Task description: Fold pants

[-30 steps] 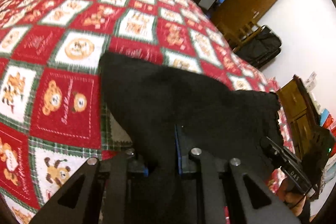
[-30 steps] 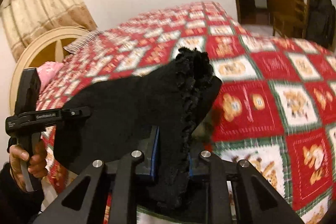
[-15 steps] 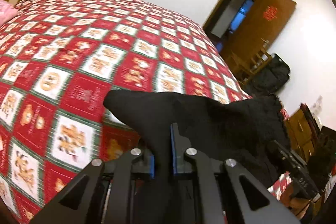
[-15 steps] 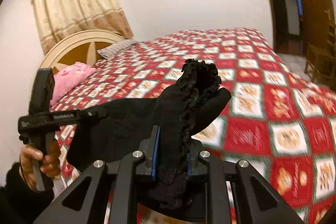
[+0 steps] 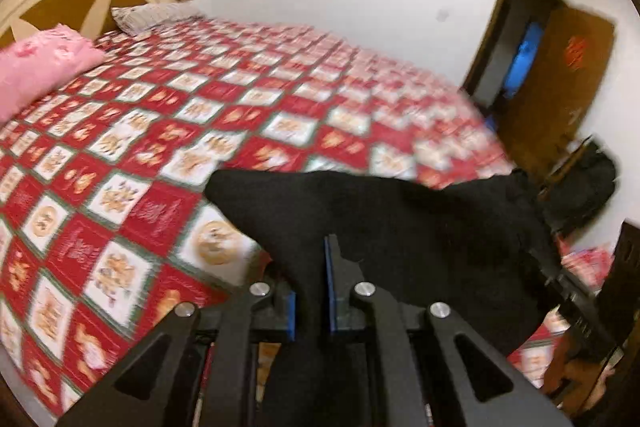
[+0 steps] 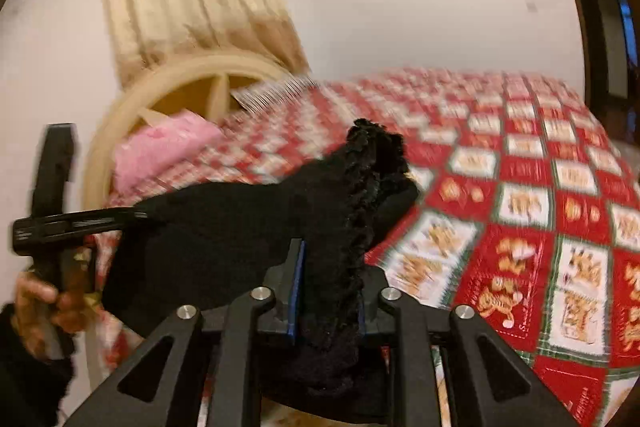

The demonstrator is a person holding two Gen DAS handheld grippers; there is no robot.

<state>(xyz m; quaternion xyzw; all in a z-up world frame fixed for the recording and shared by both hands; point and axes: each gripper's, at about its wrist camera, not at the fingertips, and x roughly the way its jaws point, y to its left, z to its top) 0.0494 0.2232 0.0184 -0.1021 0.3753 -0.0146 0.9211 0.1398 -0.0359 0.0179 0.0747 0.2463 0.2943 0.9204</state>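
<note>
Left wrist view, low centre: left gripper (image 5: 311,291) is clamped narrow on a fold of the black pants (image 5: 400,227), cloth squeezed between its blue pads.
Pants: held up off the bedspread (image 5: 160,155), stretching from 6 o'clock out toward 3 o'clock, one corner sticking out at about 9.
Background: pink pillow (image 5: 44,67) at 10 o'clock, open door (image 5: 560,87) at 2.

Right wrist view, gripper: right gripper (image 6: 328,303) has the ruffled edge of the pants (image 6: 360,195) in its jaws, which are easing apart a bit, though the cloth looks pinched.
Other hand: the left gripper (image 6: 132,215) with its hand (image 6: 44,301) sits at 9 o'clock.

Step, my guess: carrying the pants over the bed, stretched between both grips.
Next: probably lower and lay them flat, keeping them taut so there's no bunching.
</note>
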